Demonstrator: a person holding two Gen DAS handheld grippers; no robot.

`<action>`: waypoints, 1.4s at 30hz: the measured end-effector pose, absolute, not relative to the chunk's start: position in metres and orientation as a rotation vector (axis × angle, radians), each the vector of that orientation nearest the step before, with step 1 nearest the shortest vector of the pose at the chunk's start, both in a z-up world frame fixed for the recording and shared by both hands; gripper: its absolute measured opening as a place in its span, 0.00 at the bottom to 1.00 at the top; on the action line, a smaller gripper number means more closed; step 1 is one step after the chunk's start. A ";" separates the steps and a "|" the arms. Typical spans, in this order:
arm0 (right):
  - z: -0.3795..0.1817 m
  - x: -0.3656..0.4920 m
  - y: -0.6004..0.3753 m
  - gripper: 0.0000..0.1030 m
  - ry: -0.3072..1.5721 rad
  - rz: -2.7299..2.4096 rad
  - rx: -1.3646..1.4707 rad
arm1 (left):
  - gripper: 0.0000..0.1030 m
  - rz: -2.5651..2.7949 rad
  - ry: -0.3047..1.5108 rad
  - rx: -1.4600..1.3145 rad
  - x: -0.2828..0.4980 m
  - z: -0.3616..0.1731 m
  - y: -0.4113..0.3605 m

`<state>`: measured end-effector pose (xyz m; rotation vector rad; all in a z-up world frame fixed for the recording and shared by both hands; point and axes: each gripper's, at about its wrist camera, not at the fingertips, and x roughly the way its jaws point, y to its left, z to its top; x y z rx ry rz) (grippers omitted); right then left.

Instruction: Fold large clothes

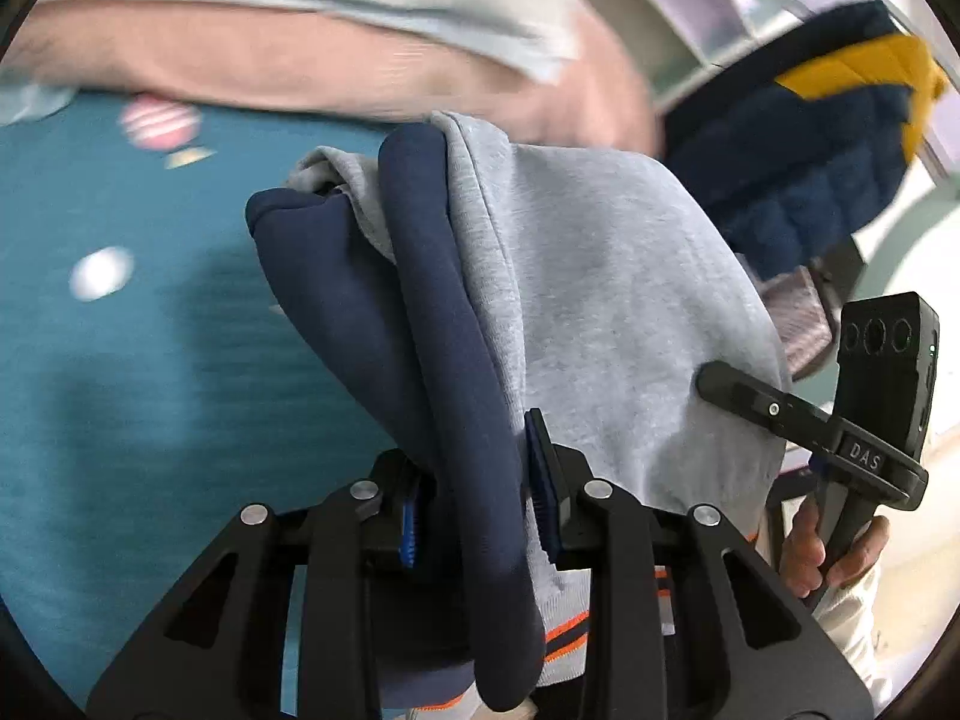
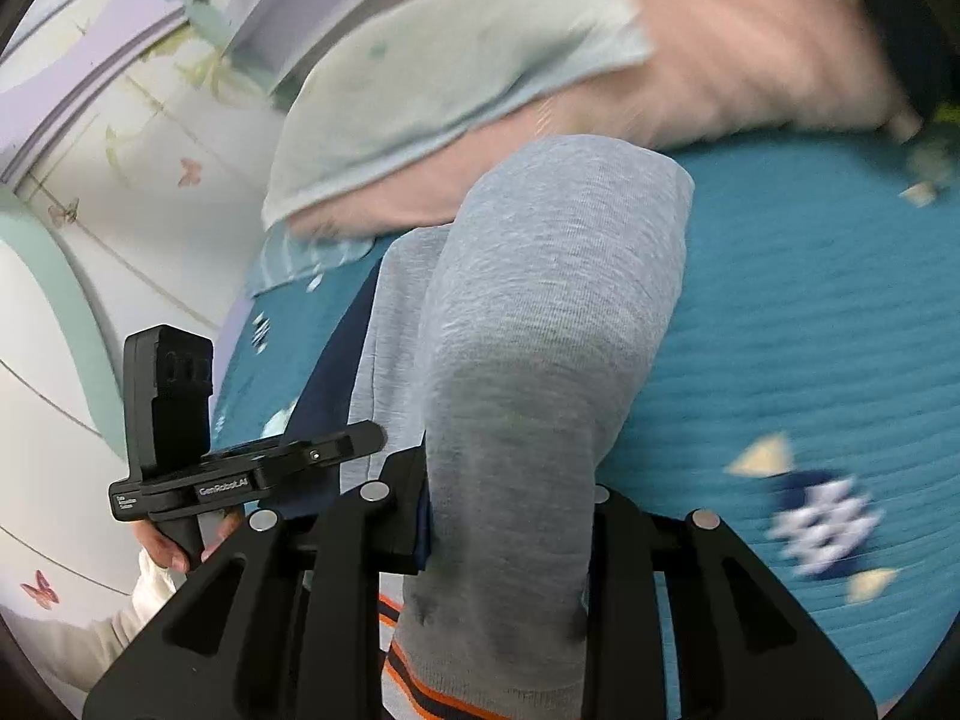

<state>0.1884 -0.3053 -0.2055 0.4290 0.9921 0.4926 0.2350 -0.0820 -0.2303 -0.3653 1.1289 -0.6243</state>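
Observation:
A grey and navy sweatshirt [image 1: 600, 312] with an orange-striped hem hangs bunched over both grippers, lifted above a teal bedspread [image 1: 120, 390]. My left gripper [image 1: 480, 516] is shut on its navy and grey folds. In the right wrist view the grey part of the sweatshirt [image 2: 540, 360] drapes over my right gripper [image 2: 510, 516], which is shut on it; the fingertips are hidden by cloth. The right gripper's body [image 1: 864, 456] shows at the right of the left wrist view, the left gripper's body [image 2: 240, 480] at the left of the right wrist view.
The teal bedspread [image 2: 810, 330] has small printed patterns. Pink and pale green bedding [image 1: 300, 30] lies at the far side. A navy and yellow padded jacket [image 1: 810, 168] sits at the upper right. A pale wall with butterfly prints [image 2: 120, 180] is at the left.

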 end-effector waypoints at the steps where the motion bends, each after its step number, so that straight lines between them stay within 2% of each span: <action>1: -0.200 0.189 -0.320 0.24 0.985 0.477 0.423 | 0.27 -0.648 1.124 -0.370 0.240 -0.226 -0.108; 6: -0.172 0.190 -0.415 0.24 0.967 0.381 0.356 | 0.27 -0.754 1.113 -0.375 0.244 -0.216 -0.208; 11: -0.169 0.198 -0.501 0.25 0.983 0.272 0.312 | 0.27 -0.816 1.116 -0.342 0.248 -0.222 -0.310; 13: -0.177 0.204 -0.532 0.31 1.009 0.235 0.296 | 0.29 -0.823 1.119 -0.345 0.246 -0.232 -0.339; 14: -0.182 0.207 -0.543 0.39 1.026 0.214 0.290 | 0.31 -0.807 1.124 -0.338 0.244 -0.242 -0.355; 15: -0.194 0.211 -0.564 0.46 1.068 0.149 0.298 | 0.37 -0.769 1.136 -0.318 0.242 -0.250 -0.365; 16: -0.207 0.214 -0.586 0.46 1.112 0.069 0.318 | 0.46 -0.696 1.176 -0.271 0.236 -0.265 -0.378; 19: -0.248 0.211 -0.623 0.49 1.193 -0.102 0.399 | 0.49 -0.702 1.210 -0.219 0.216 -0.288 -0.387; 20: -0.260 0.205 -0.634 0.57 1.200 -0.179 0.395 | 0.49 -0.703 1.202 -0.176 0.210 -0.292 -0.390; 22: -0.270 0.186 -0.644 0.63 1.141 -0.305 0.295 | 0.49 -0.715 1.175 -0.085 0.201 -0.297 -0.399; 24: -0.264 0.167 -0.654 0.85 1.045 -0.396 0.238 | 0.49 -0.739 1.176 -0.036 0.195 -0.304 -0.401; 29: -0.246 0.144 -0.666 0.85 0.925 -0.417 0.279 | 0.49 -0.801 1.186 -0.092 0.203 -0.305 -0.418; 31: -0.244 0.132 -0.666 0.82 0.859 -0.406 0.280 | 0.49 -0.843 1.173 -0.118 0.203 -0.302 -0.429; 32: -0.245 0.127 -0.663 0.71 0.841 -0.393 0.266 | 0.49 -0.855 1.160 -0.124 0.205 -0.301 -0.437; 33: -0.247 0.126 -0.661 0.53 0.832 -0.400 0.250 | 0.49 -0.860 1.146 -0.122 0.207 -0.299 -0.446; 34: -0.250 0.128 -0.666 0.43 0.834 -0.404 0.256 | 0.49 -0.858 1.127 -0.111 0.207 -0.298 -0.456; 35: -0.259 0.128 -0.670 0.23 0.838 -0.390 0.307 | 0.48 -0.872 1.098 -0.120 0.208 -0.297 -0.467; 36: -0.264 0.127 -0.677 0.12 0.833 -0.373 0.365 | 0.47 -0.896 1.074 -0.139 0.207 -0.295 -0.474; 38: -0.283 0.128 -0.682 0.11 0.818 -0.354 0.461 | 0.37 -0.892 1.045 -0.117 0.206 -0.304 -0.499; 40: -0.310 0.133 -0.679 0.11 0.855 -0.366 0.472 | 0.16 -0.889 1.083 -0.073 0.205 -0.326 -0.518; 42: -0.348 0.137 -0.675 0.10 0.899 -0.380 0.481 | 0.14 -0.864 1.089 -0.011 0.200 -0.358 -0.528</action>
